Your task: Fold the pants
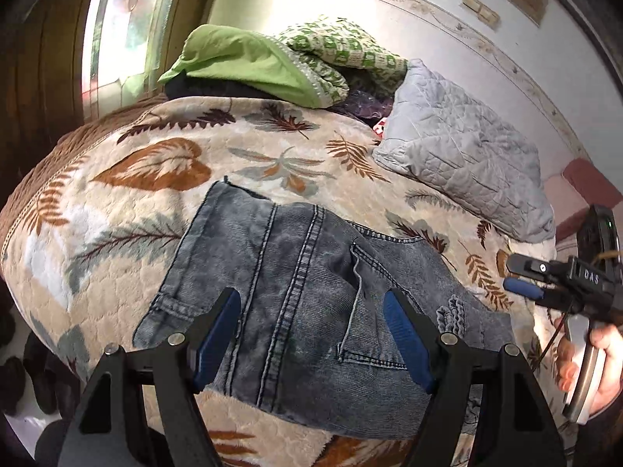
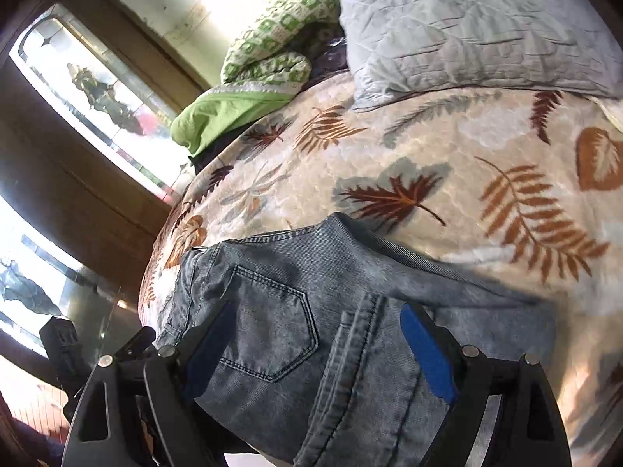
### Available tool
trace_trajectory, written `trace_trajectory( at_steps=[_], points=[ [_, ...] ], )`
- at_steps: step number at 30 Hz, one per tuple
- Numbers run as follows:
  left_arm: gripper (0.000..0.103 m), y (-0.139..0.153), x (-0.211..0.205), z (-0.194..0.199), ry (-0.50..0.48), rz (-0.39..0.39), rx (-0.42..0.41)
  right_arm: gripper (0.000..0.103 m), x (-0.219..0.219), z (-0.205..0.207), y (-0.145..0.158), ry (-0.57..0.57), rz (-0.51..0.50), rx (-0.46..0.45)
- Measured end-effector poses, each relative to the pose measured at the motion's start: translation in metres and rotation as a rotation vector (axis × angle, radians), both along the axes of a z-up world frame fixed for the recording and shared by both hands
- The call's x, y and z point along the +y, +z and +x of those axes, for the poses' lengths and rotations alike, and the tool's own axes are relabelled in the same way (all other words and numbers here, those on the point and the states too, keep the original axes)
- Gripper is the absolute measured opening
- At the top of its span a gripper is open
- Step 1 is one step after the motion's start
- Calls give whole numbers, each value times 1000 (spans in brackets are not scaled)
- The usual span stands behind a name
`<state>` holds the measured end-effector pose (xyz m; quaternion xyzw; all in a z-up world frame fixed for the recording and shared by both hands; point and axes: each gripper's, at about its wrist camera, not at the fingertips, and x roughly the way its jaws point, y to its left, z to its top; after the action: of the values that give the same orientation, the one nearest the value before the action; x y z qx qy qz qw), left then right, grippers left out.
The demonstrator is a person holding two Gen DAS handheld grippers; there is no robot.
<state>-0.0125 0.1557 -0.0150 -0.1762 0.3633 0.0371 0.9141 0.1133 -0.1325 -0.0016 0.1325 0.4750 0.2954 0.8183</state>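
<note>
Where jeans [image 1: 311,303] lie, leaf-patterned bedspread [image 1: 155,179].

- Pants [image 1: 311,292]: faded blue-grey denim, folded into a compact bundle, back pocket [image 2: 268,330] facing up.
- Lying flat on the leaf-patterned bedspread [image 1: 155,194], near its edge.

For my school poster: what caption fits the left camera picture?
Open left gripper above folded jeans on a leaf-print blanket.
</note>
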Motion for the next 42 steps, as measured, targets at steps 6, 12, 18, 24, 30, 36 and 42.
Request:
trace_trajectory(
  at_steps=[6,12,18,24,30,36,42],
  points=[
    [77,-46,2,18,-37,5,88,82,58,57,-24,85,-187,-1],
    [78,-49,6,18,-51,-26,68,68,89,86,-58,148,-317,31],
    [79,-50,5,17,-75,-12,59,11,118,76,-62,224,-469,-42],
    [79,-45,9,13,-62,-37,36,5,135,77,-64,207,-636,-149],
    [79,-45,8,10,-62,-8,36,5,137,83,-71,148,-672,-181],
    [81,-57,-4,15,-76,118,97,11,127,93,-64,41,-709,-204],
    [82,-57,-1,15,-63,101,101,12,85,80,-29,-36,-456,-88]
  ],
)
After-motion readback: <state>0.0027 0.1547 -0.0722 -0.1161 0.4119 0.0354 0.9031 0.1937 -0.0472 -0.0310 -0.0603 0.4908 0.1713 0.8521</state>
